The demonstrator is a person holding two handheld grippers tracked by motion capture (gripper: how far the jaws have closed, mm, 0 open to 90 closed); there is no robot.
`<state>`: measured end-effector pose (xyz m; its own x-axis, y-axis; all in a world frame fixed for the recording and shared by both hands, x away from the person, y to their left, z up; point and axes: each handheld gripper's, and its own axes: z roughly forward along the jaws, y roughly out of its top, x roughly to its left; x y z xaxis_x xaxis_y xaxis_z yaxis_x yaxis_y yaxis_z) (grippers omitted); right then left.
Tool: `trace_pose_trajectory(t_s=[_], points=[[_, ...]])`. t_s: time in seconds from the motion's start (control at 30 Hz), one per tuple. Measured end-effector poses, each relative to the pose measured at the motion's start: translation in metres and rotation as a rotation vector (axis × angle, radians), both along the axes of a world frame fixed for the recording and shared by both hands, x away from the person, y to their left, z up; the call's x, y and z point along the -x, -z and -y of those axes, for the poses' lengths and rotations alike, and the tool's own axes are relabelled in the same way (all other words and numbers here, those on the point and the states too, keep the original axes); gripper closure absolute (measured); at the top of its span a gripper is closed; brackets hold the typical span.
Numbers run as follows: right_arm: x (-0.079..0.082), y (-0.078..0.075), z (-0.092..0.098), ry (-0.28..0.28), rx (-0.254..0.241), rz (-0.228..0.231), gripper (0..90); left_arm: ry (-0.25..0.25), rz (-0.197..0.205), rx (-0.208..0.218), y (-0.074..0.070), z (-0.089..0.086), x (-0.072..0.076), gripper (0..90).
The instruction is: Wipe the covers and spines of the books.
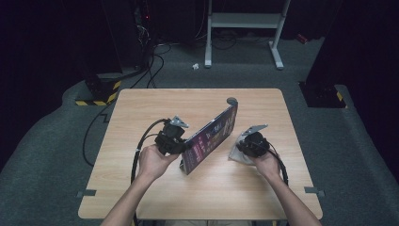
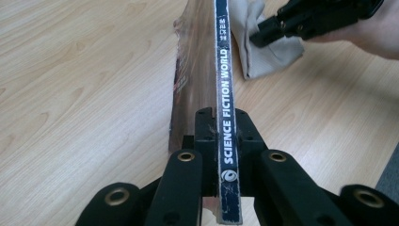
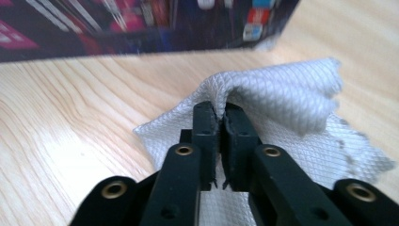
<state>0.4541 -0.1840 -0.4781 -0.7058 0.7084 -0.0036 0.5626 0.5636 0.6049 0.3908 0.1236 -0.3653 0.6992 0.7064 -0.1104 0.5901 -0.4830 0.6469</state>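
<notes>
Dim lab, wooden table, floor cables, hazard-striped stand bases

spine of the book, left gripper view: white capitals "science fiction world" running lengthwise on a dark blue strip, with a small round white logo at the near end. further small characters at the far end of the spine, too small to read. cover print in the right gripper view and the high view is blurred, not legible.

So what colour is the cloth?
Pale grey cloth with a fine diamond weave, clearest in the right gripper view.
</notes>
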Motion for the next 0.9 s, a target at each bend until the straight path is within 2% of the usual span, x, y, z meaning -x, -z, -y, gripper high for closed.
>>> trace_pose_trajectory(t_s=[0.13, 0.23, 0.3, 0.37, 0.47, 0.53, 0.63, 0.73, 0.83, 0.9], points=[[-0.001, 0.004, 0.006, 0.036, 0.006, -0.029, 69.0, -0.007, 0.015, 0.015, 0.002, 0.001, 0.002, 83.3], [-0.001, 0.004, 0.010, 0.047, 0.009, -0.018, 56.9, -0.010, 0.023, 0.026, 0.003, 0.001, 0.003, 83.2], [-0.001, 0.007, 0.011, 0.048, 0.010, -0.031, 49.3, -0.016, 0.026, 0.035, 0.004, 0.001, 0.004, 82.9], [-0.002, 0.011, 0.012, 0.042, 0.010, -0.043, 44.7, -0.022, 0.028, 0.050, 0.006, 0.000, 0.004, 82.5], [-0.003, 0.020, 0.013, 0.046, 0.014, -0.074, 42.7, -0.026, 0.032, 0.071, 0.008, -0.002, 0.005, 81.2], [-0.002, 0.023, 0.013, 0.046, 0.015, -0.065, 45.4, -0.031, 0.039, 0.077, 0.010, -0.002, 0.005, 79.2], [0.001, 0.022, 0.012, 0.047, 0.049, -0.036, 61.0, -0.037, 0.039, 0.076, 0.014, 0.000, 0.005, 76.7], [0.003, 0.021, 0.013, 0.031, 0.060, -0.030, 75.7, -0.034, 0.047, 0.068, 0.020, 0.002, 0.006, 76.5], [0.005, 0.019, 0.013, 0.022, 0.061, -0.026, 80.5, -0.036, 0.047, 0.080, 0.023, 0.004, 0.006, 78.2], [0.004, 0.016, 0.015, 0.021, 0.041, -0.022, 81.2, -0.029, 0.054, 0.083, 0.024, 0.004, 0.007, 80.4]])
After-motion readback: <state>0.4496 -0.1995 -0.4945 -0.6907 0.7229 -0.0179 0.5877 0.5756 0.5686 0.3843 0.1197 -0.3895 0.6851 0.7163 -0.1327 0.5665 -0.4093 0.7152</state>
